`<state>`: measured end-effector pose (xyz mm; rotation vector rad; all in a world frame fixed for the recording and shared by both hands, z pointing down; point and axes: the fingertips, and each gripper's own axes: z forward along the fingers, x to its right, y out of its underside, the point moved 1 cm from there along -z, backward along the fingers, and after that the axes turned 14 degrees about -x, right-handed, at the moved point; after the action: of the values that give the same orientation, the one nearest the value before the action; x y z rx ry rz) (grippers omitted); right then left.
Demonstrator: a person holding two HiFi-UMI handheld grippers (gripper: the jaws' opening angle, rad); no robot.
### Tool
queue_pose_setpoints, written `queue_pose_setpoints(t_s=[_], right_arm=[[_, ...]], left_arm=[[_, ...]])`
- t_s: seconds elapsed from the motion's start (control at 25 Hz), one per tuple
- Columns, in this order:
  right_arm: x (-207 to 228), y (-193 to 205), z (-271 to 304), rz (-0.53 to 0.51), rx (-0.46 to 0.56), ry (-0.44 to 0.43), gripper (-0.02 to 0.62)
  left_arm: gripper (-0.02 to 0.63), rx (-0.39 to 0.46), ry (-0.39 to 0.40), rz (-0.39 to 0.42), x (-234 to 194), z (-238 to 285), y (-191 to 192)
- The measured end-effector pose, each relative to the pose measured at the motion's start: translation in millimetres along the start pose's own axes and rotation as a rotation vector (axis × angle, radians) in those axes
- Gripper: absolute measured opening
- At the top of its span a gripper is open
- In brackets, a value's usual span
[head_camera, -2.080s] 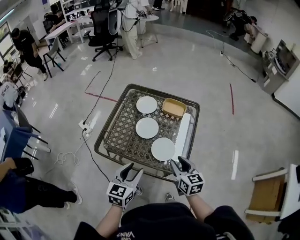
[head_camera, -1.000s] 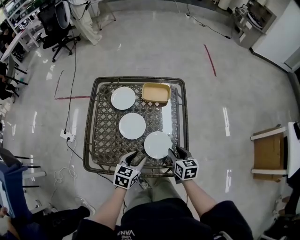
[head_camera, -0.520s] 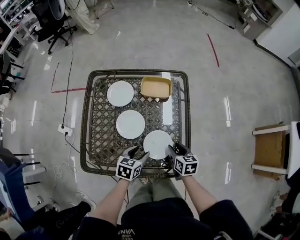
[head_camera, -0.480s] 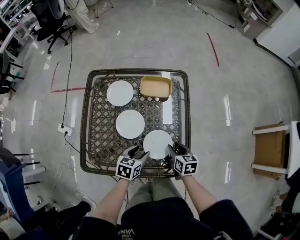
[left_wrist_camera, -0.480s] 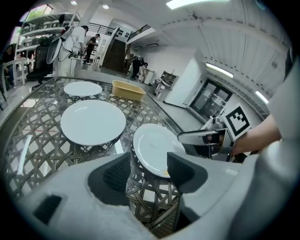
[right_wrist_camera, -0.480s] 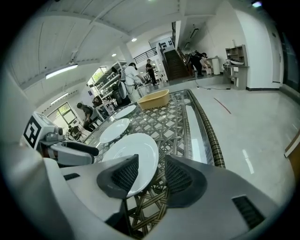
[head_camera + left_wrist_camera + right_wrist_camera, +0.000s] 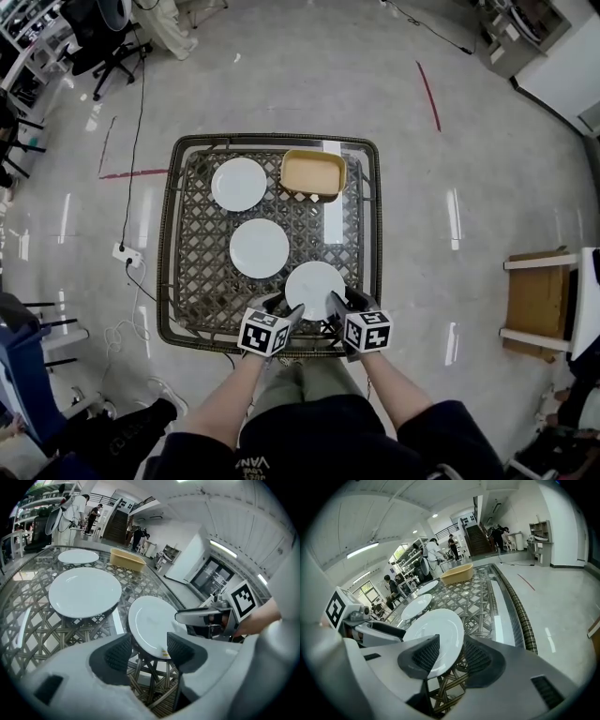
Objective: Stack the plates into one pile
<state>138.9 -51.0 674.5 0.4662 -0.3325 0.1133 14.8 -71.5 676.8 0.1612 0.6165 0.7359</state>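
The left gripper (image 7: 284, 310), jaws just opened wider, and the right gripper (image 7: 338, 303), jaws apart, straddle and partly hide the nearest plate's (image 7: 314, 285) rim.

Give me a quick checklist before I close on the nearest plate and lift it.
1. Left gripper jaws open: ok; they have just been opening, with the nearest plate's rim between them, unpressed.
2. Right gripper jaws astride that plate's right rim: ok; apart, not clamped.
3. Nearest plate lying flat on the wicker table: ok.
4. Middle plate bare to receive it: ok.
5. Far plate and yellow tray out of the way: ok; both at the far end.
6. Plate gripped: not ok; neither pair presses yet.
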Motion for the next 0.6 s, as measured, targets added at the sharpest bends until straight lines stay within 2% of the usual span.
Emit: queue_pose_setpoints(t_s=[0.28,0.6], right_arm=[[0.0,-0.6,1.5,0.005,-0.001,-0.015,0.153],[-9.2,-12.6,-6.5,-0.002,0.029,-0.032,0.153]], left_arm=[[0.238,0.010,-0.002,-0.034,-2.7,1.3,-0.9],[0.230,0.058,-0.018,-0.031,-6.9,-12.4,-12.9]])
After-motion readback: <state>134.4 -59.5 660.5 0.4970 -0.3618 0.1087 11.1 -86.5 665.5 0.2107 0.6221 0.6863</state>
